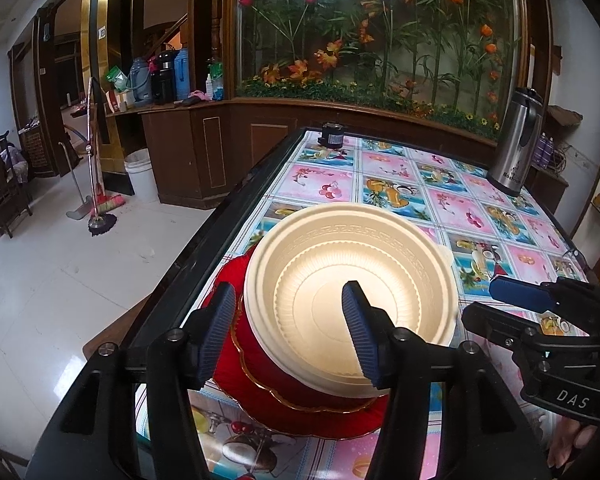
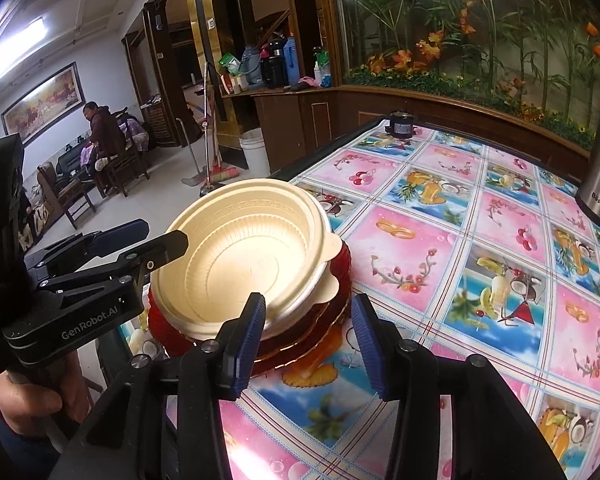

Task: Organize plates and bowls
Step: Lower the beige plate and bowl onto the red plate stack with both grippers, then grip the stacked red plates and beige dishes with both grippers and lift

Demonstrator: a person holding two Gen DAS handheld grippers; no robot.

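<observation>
Fruit-patterned cloth covers the table [image 1: 384, 168], whose black left edge runs just beside the stack: a cream bowl [image 1: 352, 280] on red plates [image 1: 300, 412] at the near-left corner. Left hand-held gripper [image 1: 290, 334] is spread wide, one finger outside the bowl's wall, one over its inside. Right hand-held gripper [image 2: 308, 340] stands released at the stack's right rim. Bare cloth stretches toward a steel flask [image 1: 516, 144] at the far right.
</observation>
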